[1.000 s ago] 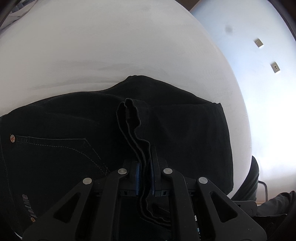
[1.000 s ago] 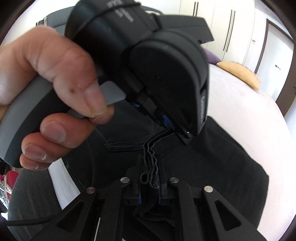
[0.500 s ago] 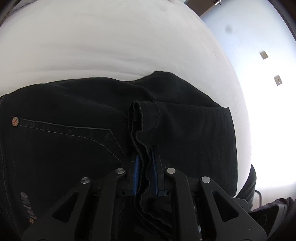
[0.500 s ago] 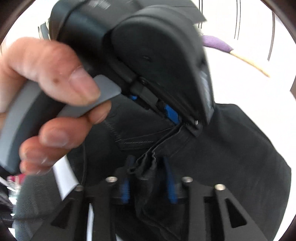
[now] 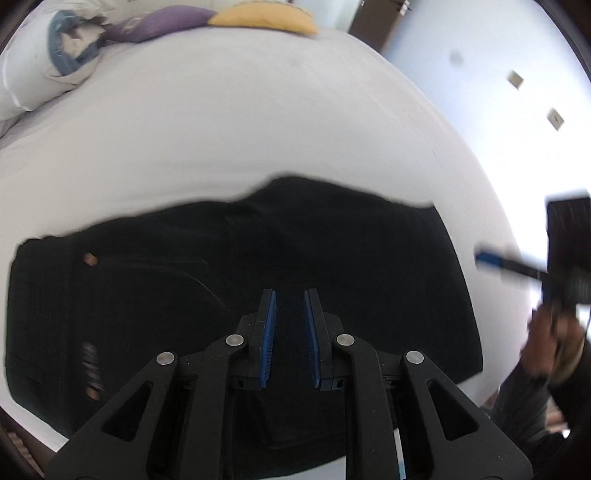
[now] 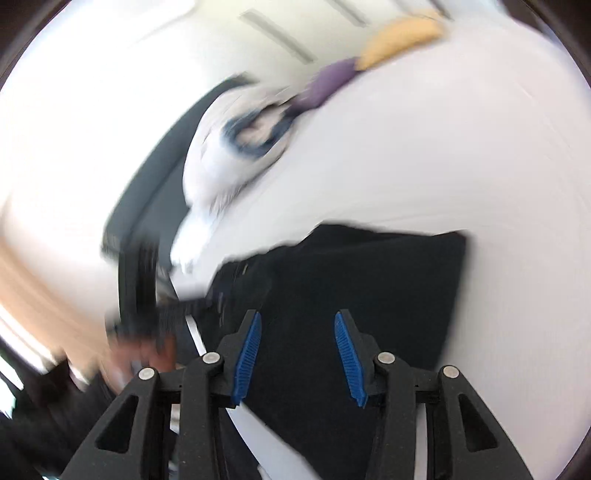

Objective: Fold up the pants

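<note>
The black pants (image 5: 332, 266) lie folded flat on the white bed (image 5: 258, 129), a copper rivet and pocket stitching showing at their left. My left gripper (image 5: 290, 295) hovers over them, jaws apart and empty. My right gripper (image 6: 297, 317) is open and empty above the pants (image 6: 369, 280) near their front edge. The right gripper also shows at the right of the left wrist view (image 5: 517, 266), blurred, held by a hand. The left gripper appears blurred at the left of the right wrist view (image 6: 147, 295).
Pillows, one purple (image 5: 162, 22) and one yellow (image 5: 266, 18), and a white one with a blue pattern (image 5: 55, 66) lie at the bed's head. A pale wall with switches (image 5: 517, 77) is at the right. The bed's near edge runs below the pants.
Both grippers have let go of the pants' edge and opened. The fabric has dropped flat on the bed. Both grippers have pulled back and apart; the right wrist view is blurred by motion.
</note>
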{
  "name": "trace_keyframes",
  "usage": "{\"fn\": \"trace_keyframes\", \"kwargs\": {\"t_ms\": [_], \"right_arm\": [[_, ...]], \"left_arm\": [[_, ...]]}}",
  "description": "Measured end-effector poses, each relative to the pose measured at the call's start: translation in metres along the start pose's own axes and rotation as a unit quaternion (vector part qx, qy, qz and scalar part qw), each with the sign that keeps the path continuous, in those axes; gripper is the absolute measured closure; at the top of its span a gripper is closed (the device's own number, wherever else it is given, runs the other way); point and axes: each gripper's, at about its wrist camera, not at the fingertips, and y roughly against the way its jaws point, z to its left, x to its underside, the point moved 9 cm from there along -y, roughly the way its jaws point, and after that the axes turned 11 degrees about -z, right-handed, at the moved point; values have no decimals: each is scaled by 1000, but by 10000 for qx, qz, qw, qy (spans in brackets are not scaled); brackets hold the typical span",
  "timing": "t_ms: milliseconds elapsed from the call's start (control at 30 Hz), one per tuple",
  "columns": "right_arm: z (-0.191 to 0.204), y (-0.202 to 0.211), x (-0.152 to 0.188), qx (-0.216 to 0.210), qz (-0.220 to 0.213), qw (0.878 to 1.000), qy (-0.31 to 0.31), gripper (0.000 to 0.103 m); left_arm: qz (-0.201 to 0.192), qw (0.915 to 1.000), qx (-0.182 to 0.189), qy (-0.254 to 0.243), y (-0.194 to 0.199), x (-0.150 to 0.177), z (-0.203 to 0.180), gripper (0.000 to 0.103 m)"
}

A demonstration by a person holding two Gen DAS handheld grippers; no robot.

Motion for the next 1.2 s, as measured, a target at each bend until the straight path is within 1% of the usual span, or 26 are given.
{"fn": "trace_keyframes", "kwargs": {"t_ms": [67, 100, 133, 167, 200, 233, 300, 333, 367, 400, 467, 533, 567, 667, 733, 800, 833, 900, 967, 1000, 1033, 1067, 1100, 1133, 1200], "right_arm": [[-28, 5, -20, -21, -113, 9993, -363, 57], [-38, 3, -27, -195, -83, 9981, -571, 57], [-51, -4, -33, -223, -91, 9973, -700, 57], [-64, -7, -39, -138, -122, 9965, -810, 57], [-71, -14, -42, -187, -109, 9958, -894, 57], [-79, -25, -41, -387, -34, 9933, -1085, 57], [-100, -42, -38, -283, 72, 9915, -1264, 57], [-105, -48, -31, -299, 148, 9898, -1388, 61], [-111, -51, -27, -334, 188, 9873, -1544, 71], [-100, -55, -5, -314, 195, 9870, -1565, 72], [-91, -49, 11, -384, 205, 9873, -1528, 72], [-73, -41, 29, -440, 260, 9871, -1516, 72], [-67, -36, 40, -478, 336, 9872, -1481, 72], [-50, -21, 78, -568, 658, 9866, -1379, 72], [-33, -10, 108, -669, 949, 9868, -1127, 72], [-18, -1, 131, -679, 1116, 9878, -848, 72], [-13, 3, 138, -698, 1141, 9879, -785, 72], [-12, 9, 146, -708, 1130, 9877, -819, 72], [-8, 8, 147, -667, 1154, 9873, -869, 72], [-4, 7, 147, -626, 1211, 9875, -789, 72], [6, 11, 146, -703, 1237, 9876, -669, 70], [15, 15, 143, -848, 1203, 9872, -614, 70], [23, 16, 140, -987, 1155, 9867, -579, 70], [29, 15, 137, -1057, 1103, 9867, -556, 68], [32, 8, 129, -1067, 987, 9875, -605, 66]], "left_arm": [[297, 9995, -71, -6, -23, 31, -26, 88], [400, 9991, -116, 58, -33, 33, -37, 88], [471, 9987, -106, 162, -39, 44, -34, 88], [355, 9991, -44, 228, -38, 46, -32, 88], [312, 9991, -1, 280, -36, 47, -31, 88], [322, 9988, 40, 364, -36, 47, -29, 88], [344, 9983, 99, 457, -38, 48, -26, 88], [365, 9983, 107, 450, -39, 48, -26, 88], [386, 9982, 110, 452, -41, 48, -25, 88], [404, 9979, 116, 490, -43, 48, -24, 88], [404, 9974, 136, 578, -47, 48, -20, 88], [383, 9971, 194, 625, -42, 47, -7, 88], [374, 9969, 228, 656, -39, 45, 7, 88], [339, 9961, 307, 759, -34, 46, 12, 88], [306, 9963, 297, 753, -27, 46, 19, 88], [253, 9965, 281, 749, -19, 47, 27, 88], [210, 9964, 282, 770, -13, 51, 27, 88], [78, 9956, 261, 893, -2, 49, 30, 88], [-220, 9945, 115, 1015, 21, 44, 39, 88], [-382, 9935, 65, 1073, 34, 41, 45, 88], [-565, 9915, 37, 1171, 47, 41, 51, 88], [-831, 9870, 10, 1379, 66, 42, 64, 88], [-988, 9829, -7, 1554, 78, 44, 74, 88], [-1183, 9761, -42, 1821, 94, 49, 90, 88], [-1548, 9596, -170, 2341, 121, 61, 125, 88]]}}
